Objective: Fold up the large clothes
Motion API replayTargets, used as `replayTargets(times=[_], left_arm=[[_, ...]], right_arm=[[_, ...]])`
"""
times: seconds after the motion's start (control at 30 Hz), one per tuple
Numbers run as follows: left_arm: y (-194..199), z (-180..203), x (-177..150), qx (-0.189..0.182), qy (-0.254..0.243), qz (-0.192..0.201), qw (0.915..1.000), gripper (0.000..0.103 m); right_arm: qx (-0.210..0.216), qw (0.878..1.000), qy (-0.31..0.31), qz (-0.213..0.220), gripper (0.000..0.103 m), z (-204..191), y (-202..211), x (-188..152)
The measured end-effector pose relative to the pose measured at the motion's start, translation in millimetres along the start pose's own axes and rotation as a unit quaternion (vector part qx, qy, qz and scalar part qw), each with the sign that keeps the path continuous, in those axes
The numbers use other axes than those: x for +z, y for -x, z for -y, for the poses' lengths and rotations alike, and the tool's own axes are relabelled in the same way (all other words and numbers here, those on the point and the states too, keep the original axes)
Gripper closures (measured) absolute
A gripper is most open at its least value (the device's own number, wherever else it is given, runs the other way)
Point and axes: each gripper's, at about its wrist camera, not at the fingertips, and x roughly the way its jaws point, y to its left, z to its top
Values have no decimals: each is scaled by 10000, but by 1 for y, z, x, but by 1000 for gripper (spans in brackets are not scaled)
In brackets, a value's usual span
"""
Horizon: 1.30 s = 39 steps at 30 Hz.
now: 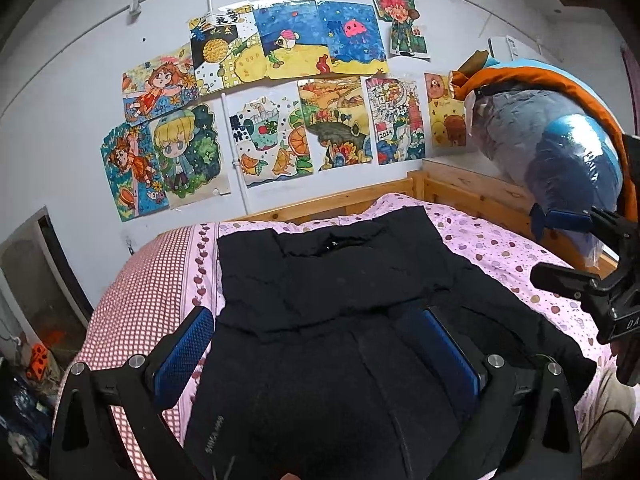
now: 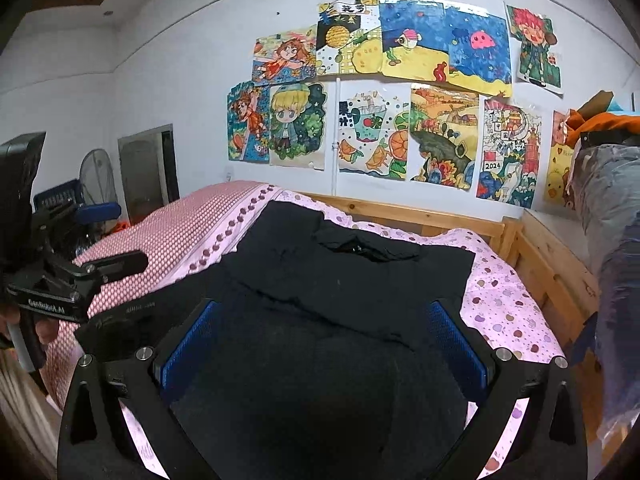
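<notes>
a bed (image 1: 516, 248) with a pink spotted sheet is filling a small room, and a wall of bright drawings (image 1: 280, 92) is hanging behind it. a big black garment (image 1: 340, 276) is lying on the sheet, spread out flat, and it is running long-ways from the near edge of the bed toward the wall. its far part is looking tidy, with a collar or neck opening near the top and a straight side edge on the right. a fold line is crossing it about halfway, where an upper layer is sitting on top of the lower one. the near end is bunching up thick and dark right under both cameras. it looks soft and heavy, like a padded coat, so it will likely sag when lifted. the left gripper (image 1: 320, 356) is sitting over the near left part of the cloth, with its blue pads (image 1: 188, 352) spread wide apart and nothing pinched between them. the right gripper (image 2: 326, 348) is sitting over the near right part, also spread wide, with the cloth lying below its blue fingers (image 2: 460, 344). both are about the same closeness to the near hem, side by side. in the left view the right gripper is showing at the far right edge. i think the next move is grabbing the near end and carrying it away toward the wall, along the long way of the cloth. a stuffed plastic bag (image 1: 560, 152) is resting on the wooden rail (image 1: 472, 188) at the right.
</notes>
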Motion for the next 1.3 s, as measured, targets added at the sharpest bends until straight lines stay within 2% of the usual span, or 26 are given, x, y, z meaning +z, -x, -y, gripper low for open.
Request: replayTargets(times=[0.17, 0.47, 0.67, 0.87, 1.07, 1.23, 1.3], left_arm=[[6, 2, -23, 32, 70, -30, 10000, 0], [13, 16, -74, -372, -237, -152, 9989, 0], [14, 25, -117, -568, -558, -425, 9959, 0], [15, 27, -147, -848, -1031, -841, 9875, 0], [8, 32, -161, -728, -1526, -956, 9810, 0], [6, 31, -172, -675, -1707, -1078, 9771, 0], [6, 33, -175, -532, -1858, -1076, 9752, 0]], right_arm=[[-30, 9998, 92, -144, 1, 0, 11, -18], [-62, 9993, 145, -349, 1, -7, 24, -69], [-99, 9981, -41, -601, 1, -6, 25, -104], [-92, 9956, 394, -845, 1, -22, 30, -129], [-99, 9907, 680, -1176, 1, -37, 31, -146], [-393, 9861, 948, -1307, 1, -44, 34, -153], [-563, 9826, 1130, -1364, 1, -48, 33, -157]])
